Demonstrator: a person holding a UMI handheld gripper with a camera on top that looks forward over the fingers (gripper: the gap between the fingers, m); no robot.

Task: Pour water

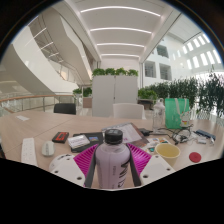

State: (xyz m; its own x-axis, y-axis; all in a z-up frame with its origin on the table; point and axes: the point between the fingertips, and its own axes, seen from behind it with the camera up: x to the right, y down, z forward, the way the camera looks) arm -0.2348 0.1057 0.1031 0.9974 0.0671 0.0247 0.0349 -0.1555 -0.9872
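A pale lilac plastic bottle (112,164) with a black cap stands upright between my gripper's (113,172) two fingers. The magenta pads (85,158) flare out on either side of it, and the dark fingers lie close against its sides. The gripper is shut on the bottle. Just ahead to the right of the fingers sits a small yellow cup (168,153) on the table. A red lid or cap (195,157) lies further right.
A long wooden table (40,125) carries a white mug (48,148), a dark phone-like object (61,137), papers, a green bag (176,112) and potted plants (205,95) at the right. White chairs stand behind the table in a large atrium.
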